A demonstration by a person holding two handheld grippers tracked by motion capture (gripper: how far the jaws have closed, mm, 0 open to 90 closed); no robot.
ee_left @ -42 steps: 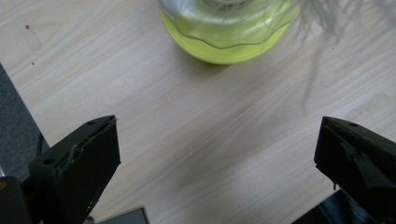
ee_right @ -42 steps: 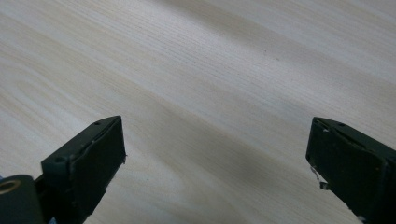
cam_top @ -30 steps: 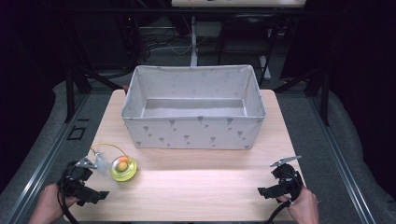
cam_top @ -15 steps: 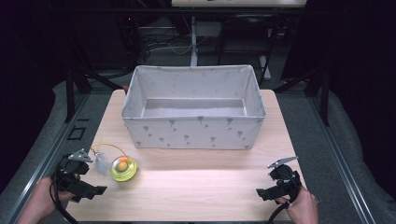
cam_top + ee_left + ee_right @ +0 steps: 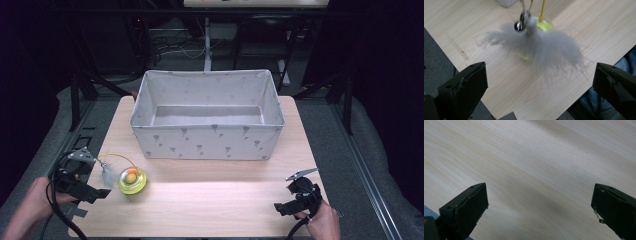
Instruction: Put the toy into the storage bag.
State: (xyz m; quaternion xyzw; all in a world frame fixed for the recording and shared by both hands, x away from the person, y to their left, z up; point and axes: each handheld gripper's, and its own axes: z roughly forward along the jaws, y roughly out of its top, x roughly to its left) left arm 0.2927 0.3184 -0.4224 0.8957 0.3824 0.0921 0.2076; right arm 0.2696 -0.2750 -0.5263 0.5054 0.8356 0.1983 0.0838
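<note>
Left of the fabric bin (image 5: 207,135), near its front corner — yellow toy (image 5: 132,180) with grey feather (image 5: 541,51) on the table (image 5: 210,200). Left gripper (image 5: 92,186) just beside the toy, jaws apart, empty. Right gripper (image 5: 282,202) well apart — jaws wide, over bare wood.

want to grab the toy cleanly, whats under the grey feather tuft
Under the grey feather tuft lies the yellow toy base, its rim peeking out on both sides in the left gripper view. Most of the base beneath the feathers is covered there. The wooden table lies below.
</note>
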